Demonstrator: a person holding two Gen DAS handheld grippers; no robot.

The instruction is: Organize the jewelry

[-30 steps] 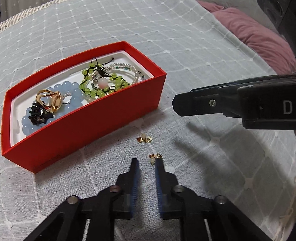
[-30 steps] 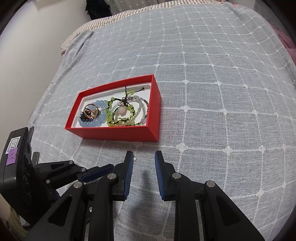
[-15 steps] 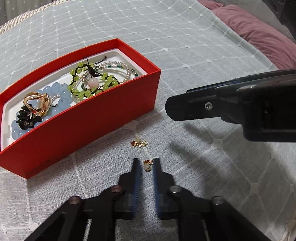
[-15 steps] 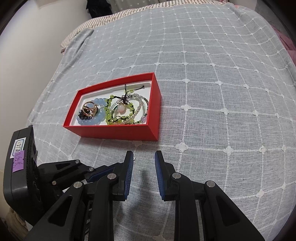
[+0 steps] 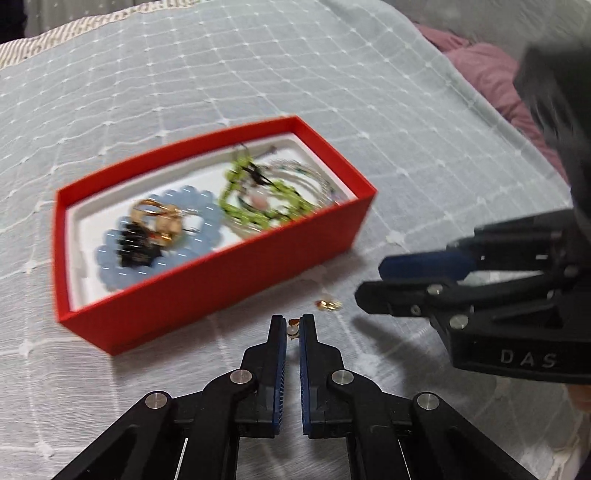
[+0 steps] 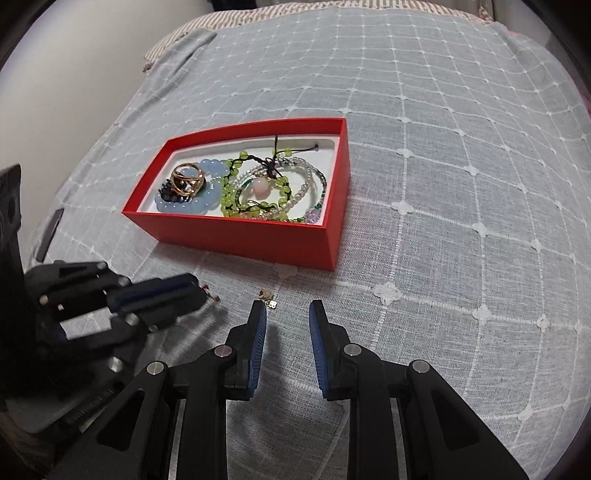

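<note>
A red box [image 5: 207,284] [image 6: 258,240] on the grey bedspread holds a blue bead bracelet [image 6: 207,203], a gold ring [image 6: 188,179], green beads [image 6: 251,188] and a pearl strand. My left gripper [image 5: 293,325] is shut on a small gold earring [image 5: 293,328], lifted near the box's front wall; it also shows in the right wrist view [image 6: 199,291]. A second gold earring [image 5: 328,304] [image 6: 267,297] lies on the cloth. My right gripper [image 6: 287,314] is open and empty, just in front of that earring.
The grey quilted bedspread [image 6: 443,184] covers everything in view. A pink pillow [image 5: 491,81] lies at the far right. A striped edge [image 6: 258,14] and a white wall lie beyond the bed's far side.
My left gripper has closed on the nearer earring and lifted it, swinging left toward the box. My right gripper has moved closer to the box and the second earring.
</note>
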